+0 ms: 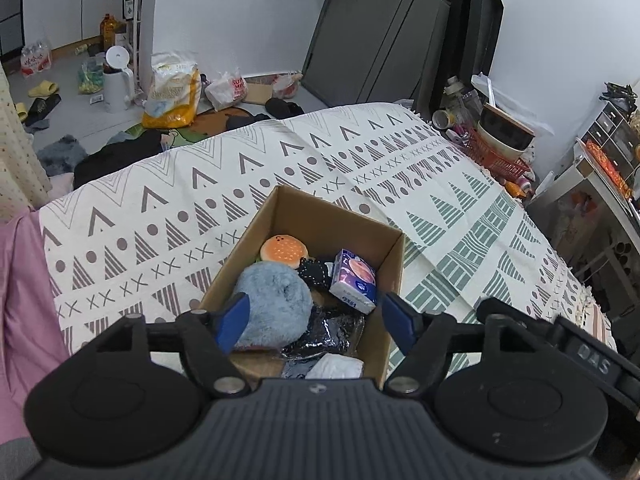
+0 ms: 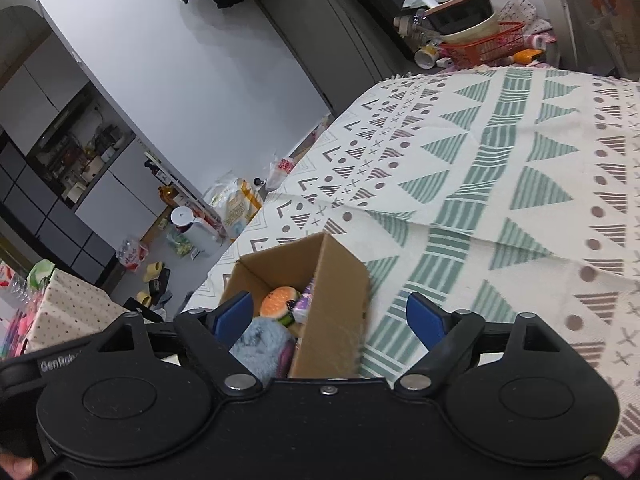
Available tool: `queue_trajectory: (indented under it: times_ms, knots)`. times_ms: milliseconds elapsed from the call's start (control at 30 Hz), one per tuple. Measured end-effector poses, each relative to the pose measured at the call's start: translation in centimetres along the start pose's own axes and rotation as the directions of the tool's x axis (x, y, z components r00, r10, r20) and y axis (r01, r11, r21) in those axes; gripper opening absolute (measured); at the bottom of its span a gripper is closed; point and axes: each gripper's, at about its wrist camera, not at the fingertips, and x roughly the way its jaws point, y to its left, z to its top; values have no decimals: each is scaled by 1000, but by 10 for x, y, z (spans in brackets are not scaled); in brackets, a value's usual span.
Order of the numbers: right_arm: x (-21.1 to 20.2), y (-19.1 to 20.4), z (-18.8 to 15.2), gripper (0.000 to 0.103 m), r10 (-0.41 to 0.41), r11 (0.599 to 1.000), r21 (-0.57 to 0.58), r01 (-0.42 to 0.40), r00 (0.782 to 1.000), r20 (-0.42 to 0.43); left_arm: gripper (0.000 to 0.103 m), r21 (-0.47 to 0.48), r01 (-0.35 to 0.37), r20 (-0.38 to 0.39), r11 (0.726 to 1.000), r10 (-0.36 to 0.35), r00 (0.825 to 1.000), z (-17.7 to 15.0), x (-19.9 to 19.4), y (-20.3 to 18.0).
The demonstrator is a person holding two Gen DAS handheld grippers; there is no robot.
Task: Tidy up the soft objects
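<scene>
Since the cardboard box (image 1: 304,216) on the patterned cloth (image 1: 160,200) already holds the burger toy (image 1: 283,251), the blue fluffy toy (image 1: 276,304) and the tissue pack (image 1: 354,280), and both the left gripper (image 1: 316,320) and the right gripper (image 2: 332,316) hang wide open with nothing in them, I judge little remains: lift straight up, so that no finger catches the box wall.

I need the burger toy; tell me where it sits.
In the left wrist view the burger toy lies inside the cardboard box, at its far end, behind the blue fluffy plush.
</scene>
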Motion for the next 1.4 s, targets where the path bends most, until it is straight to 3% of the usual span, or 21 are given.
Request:
queue_trajectory:
  times_ms: [300, 467, 900, 1000, 1233, 1400]
  knots:
    - [-38, -17, 4, 88, -46, 999, 6, 46, 999, -12, 77, 39, -7, -46, 999, 9, 999, -10, -11, -20]
    - [-62, -15, 8, 103, -62, 998, -5, 62, 998, -2, 82, 91, -14, -41, 996, 18, 999, -13, -25, -32]
    - [-126, 15, 12, 103, -139, 986, -89, 139, 990, 5, 96, 150, 13, -8, 989, -12, 1000, -17, -79, -41]
    - [-143, 23, 12, 103, -173, 979, -105, 173, 985, 6, 97, 169, 16, 4, 986, -17, 1000, -20, -95, -41]
    - [-179, 36, 10, 103, -150, 984, -94, 151, 989, 17, 97, 193, 23, 37, 981, -31, 999, -28, -129, -35]
    - [-196, 50, 3, 103, -183, 977, -104, 188, 981, 58, 97, 211, 22, 52, 977, -34, 998, -35, -148, -33]
